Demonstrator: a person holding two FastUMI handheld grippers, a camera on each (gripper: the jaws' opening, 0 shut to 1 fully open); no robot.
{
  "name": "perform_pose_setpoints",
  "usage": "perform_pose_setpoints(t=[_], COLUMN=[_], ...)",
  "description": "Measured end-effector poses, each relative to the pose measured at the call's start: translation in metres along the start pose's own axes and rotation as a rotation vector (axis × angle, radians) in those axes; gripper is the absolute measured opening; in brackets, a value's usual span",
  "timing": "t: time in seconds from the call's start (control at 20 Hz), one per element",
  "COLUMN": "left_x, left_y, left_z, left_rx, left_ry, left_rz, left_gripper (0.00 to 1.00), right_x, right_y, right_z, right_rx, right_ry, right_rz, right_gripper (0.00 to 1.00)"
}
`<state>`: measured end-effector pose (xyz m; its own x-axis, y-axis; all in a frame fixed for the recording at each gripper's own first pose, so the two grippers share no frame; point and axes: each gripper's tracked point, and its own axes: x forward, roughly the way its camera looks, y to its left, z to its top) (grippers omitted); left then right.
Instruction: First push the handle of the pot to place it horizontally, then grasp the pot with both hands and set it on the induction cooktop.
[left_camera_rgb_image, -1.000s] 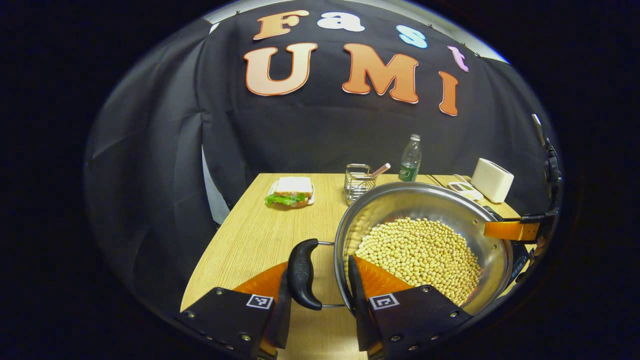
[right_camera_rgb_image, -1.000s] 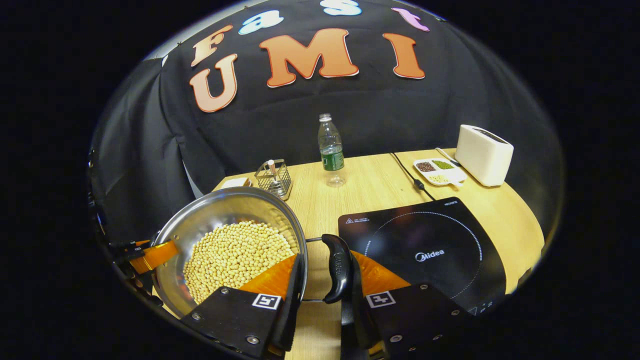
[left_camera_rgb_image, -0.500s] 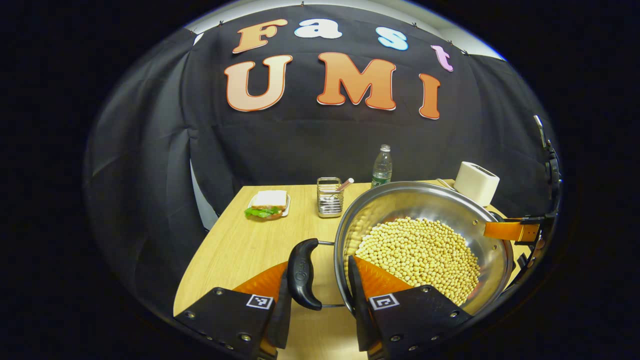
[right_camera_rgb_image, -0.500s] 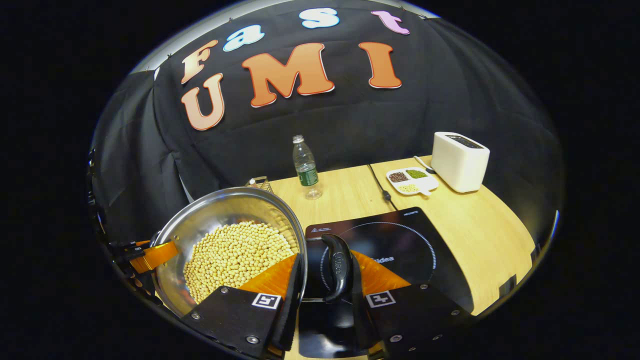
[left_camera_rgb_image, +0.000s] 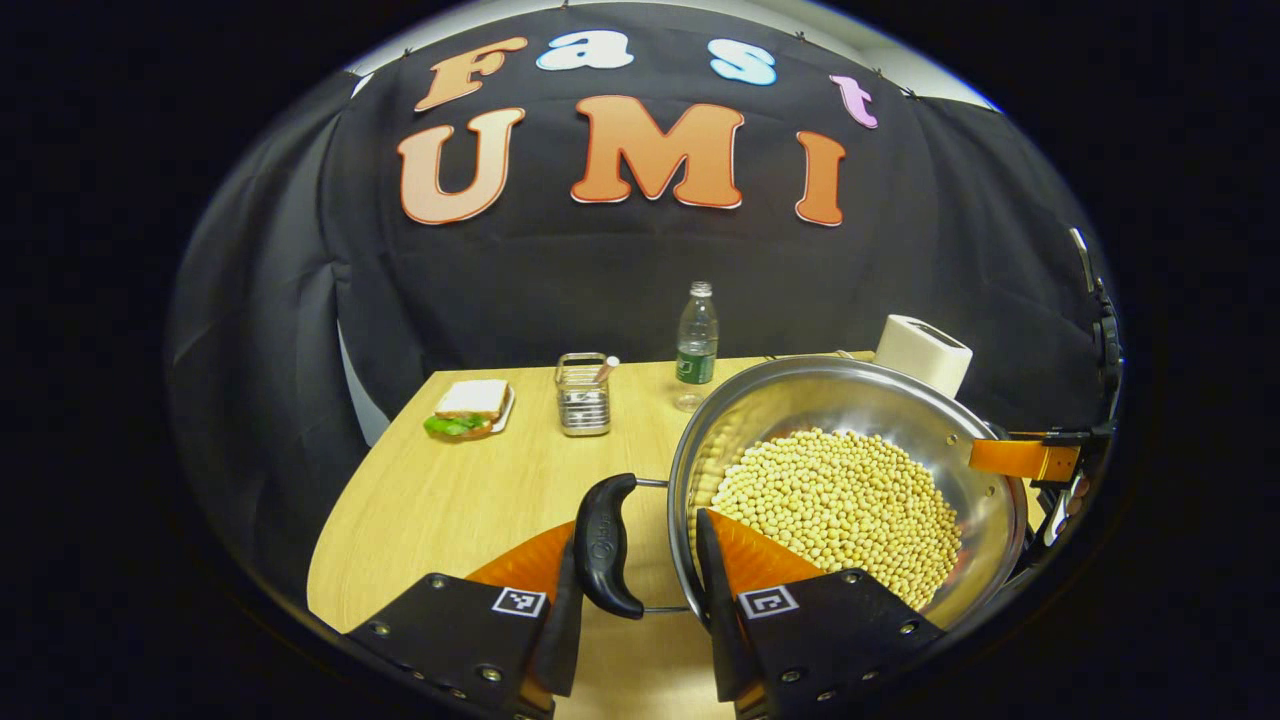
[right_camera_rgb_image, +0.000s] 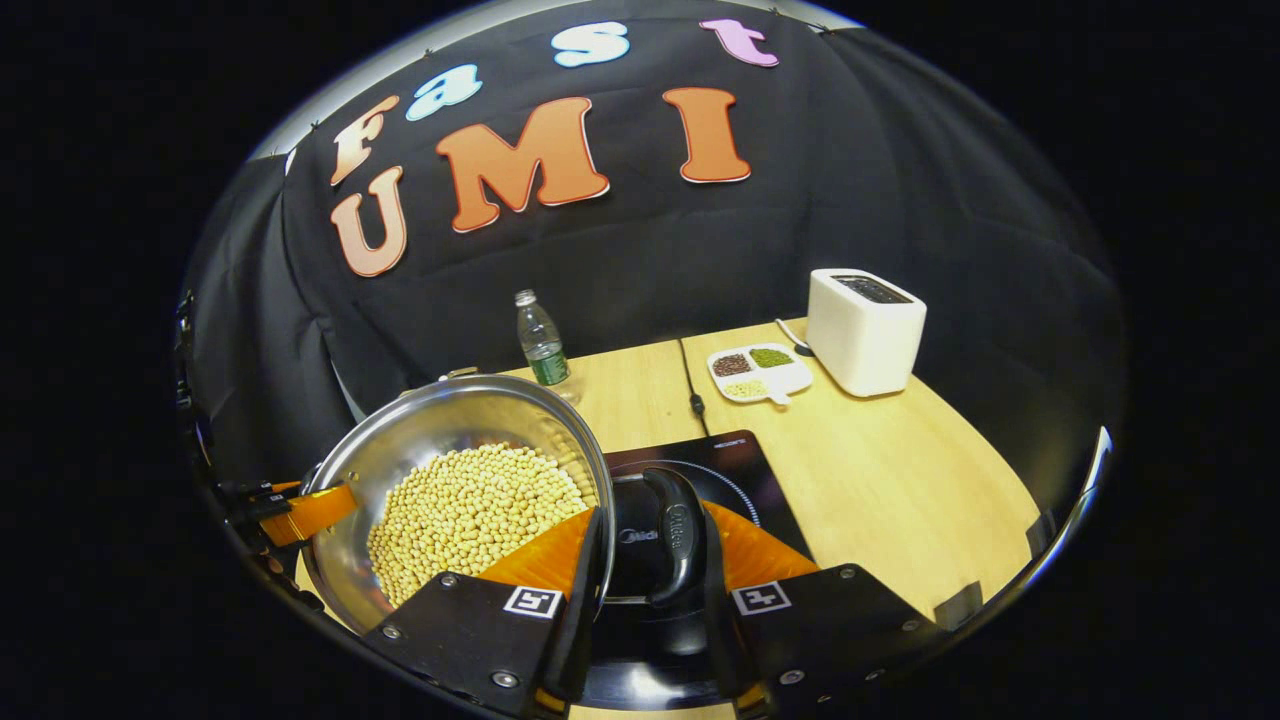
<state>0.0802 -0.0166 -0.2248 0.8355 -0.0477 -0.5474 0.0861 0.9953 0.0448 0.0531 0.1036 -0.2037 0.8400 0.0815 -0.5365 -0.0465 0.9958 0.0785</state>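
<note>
A steel pot (left_camera_rgb_image: 850, 400) full of soybeans hangs between both grippers. Its black left handle (left_camera_rgb_image: 603, 545) sits in my left gripper (left_camera_rgb_image: 637, 540), one finger outside the handle and the other inside the pot wall. My right gripper (right_camera_rgb_image: 652, 535) clamps the black right handle (right_camera_rgb_image: 678, 535) and the rim of the pot (right_camera_rgb_image: 450, 420) the same way. The black induction cooktop (right_camera_rgb_image: 745, 475) lies on the table just beneath that handle and the pot's right side. Across the beans, each view shows the other gripper's finger on the far rim.
On the wooden table (right_camera_rgb_image: 900, 470) stand a water bottle (right_camera_rgb_image: 542, 345), a white toaster (right_camera_rgb_image: 865, 330) and a divided dish (right_camera_rgb_image: 758, 370) beside the cooktop's cable (right_camera_rgb_image: 690, 385). A sandwich plate (left_camera_rgb_image: 468, 410) and a wire holder (left_camera_rgb_image: 584, 393) sit far left.
Both grippers carried the pot to the right, keeping their hold. The cooktop, earlier off to the right of the handle, now lies under it.
</note>
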Motion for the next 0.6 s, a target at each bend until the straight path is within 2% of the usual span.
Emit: perform_pose_setpoints(t=[0.5,0.6], left_x=[0.037,0.049], left_y=[-0.077,-0.086], left_z=[-0.018,-0.027], left_rx=[0.022,0.018], left_ry=[0.069,0.093], left_rz=[-0.061,-0.068], left_gripper=[0.56,0.54], right_x=[0.010,0.014], right_y=[-0.078,-0.089], right_z=[-0.009,-0.012], right_rx=[0.038,0.037], right_ry=[0.038,0.054], right_rz=[-0.064,-0.074], right_gripper=[0.48,0.48])
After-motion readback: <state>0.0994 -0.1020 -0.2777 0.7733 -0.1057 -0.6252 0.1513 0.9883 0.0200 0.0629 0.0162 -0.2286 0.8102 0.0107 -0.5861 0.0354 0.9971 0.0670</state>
